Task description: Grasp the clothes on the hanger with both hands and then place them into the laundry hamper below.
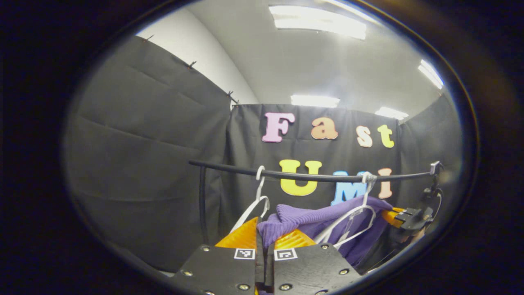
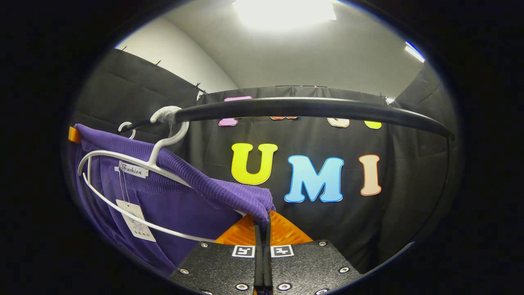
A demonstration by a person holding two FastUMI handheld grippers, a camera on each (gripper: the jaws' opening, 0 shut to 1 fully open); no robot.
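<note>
A purple knit garment hangs on a white hanger hooked over the black rail. At the bottom of the left gripper view, my left gripper is shut on one end of the garment, which bunches up between the fingers. In the right gripper view the garment drapes over the same hanger, with paper tags dangling. My right gripper is shut on the garment's near corner below the rail. The right gripper also appears at the garment's far end in the left gripper view.
A second white hanger hangs bare on the rail, left of the garment. The rail's black upright post stands at the left end. Black cloth walls close in behind and on both sides.
</note>
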